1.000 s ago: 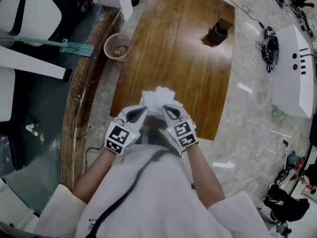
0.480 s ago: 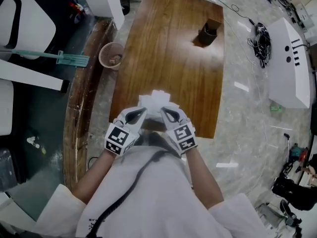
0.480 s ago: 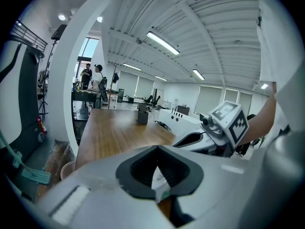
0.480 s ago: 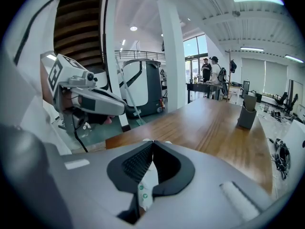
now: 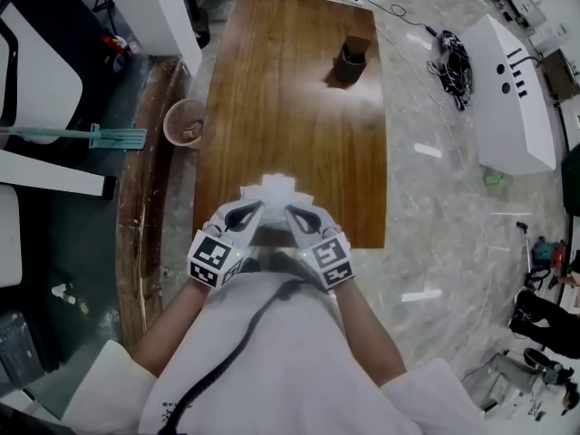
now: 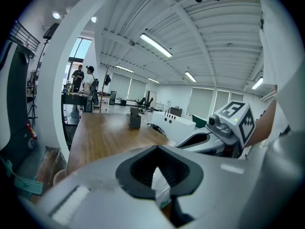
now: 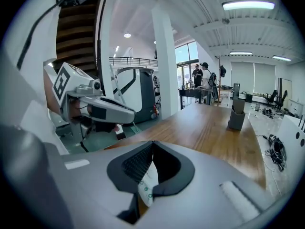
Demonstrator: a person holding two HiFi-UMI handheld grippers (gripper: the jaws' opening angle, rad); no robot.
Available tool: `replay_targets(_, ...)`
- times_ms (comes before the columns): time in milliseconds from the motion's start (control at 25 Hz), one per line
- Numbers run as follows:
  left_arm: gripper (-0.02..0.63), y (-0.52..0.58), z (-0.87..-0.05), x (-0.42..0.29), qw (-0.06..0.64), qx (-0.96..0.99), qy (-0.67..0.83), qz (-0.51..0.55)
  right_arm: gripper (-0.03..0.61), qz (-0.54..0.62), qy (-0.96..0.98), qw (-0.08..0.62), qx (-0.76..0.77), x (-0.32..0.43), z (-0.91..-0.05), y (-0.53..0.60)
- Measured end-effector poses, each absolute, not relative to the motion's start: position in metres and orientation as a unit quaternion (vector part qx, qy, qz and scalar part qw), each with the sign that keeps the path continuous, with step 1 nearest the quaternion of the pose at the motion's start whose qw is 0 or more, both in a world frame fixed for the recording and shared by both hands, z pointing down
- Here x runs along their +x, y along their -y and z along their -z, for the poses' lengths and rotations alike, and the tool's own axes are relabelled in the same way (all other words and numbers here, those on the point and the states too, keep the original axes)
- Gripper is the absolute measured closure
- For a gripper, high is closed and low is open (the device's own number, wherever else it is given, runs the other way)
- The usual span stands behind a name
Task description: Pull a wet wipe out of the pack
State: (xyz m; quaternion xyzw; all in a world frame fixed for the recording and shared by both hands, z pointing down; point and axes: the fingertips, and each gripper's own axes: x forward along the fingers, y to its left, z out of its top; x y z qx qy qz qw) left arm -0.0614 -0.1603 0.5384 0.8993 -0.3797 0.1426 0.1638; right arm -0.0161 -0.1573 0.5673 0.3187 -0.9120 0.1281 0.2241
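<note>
Both grippers hang close to my chest, above the near edge of the wooden table (image 5: 290,125), with a white wet wipe pack (image 5: 272,191) held between them. My left gripper (image 5: 246,214) is shut on the pack's left side. In the left gripper view a white fold with green print (image 6: 161,189) is pinched in the jaws of the left gripper (image 6: 157,150). My right gripper (image 5: 295,214) is shut on the pack's right side, and the right gripper view shows a green-dotted white edge (image 7: 147,185) in the right gripper (image 7: 152,146). I cannot tell a drawn wipe apart from the pack.
A dark pen holder (image 5: 352,62) stands at the table's far end. A wicker basket (image 5: 184,123) and a broom (image 5: 100,137) lie on the floor at the left. A white cabinet (image 5: 507,98) and cables (image 5: 453,57) are at the right. Two people (image 6: 85,80) stand far off.
Both grippers have risen a little together and stayed shut on the white pack. The table has slid left and down in the head view.
</note>
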Motion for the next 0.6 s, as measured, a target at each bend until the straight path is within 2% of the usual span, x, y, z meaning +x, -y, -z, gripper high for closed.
replay_targets(600, 0.607, 0.168, -0.515, -0.039, 0.141, 0.922, 0.338, -0.128, 0.568, -0.124, 0.900, 0.148, 0.390, 0.005, -0.516, 0.157)
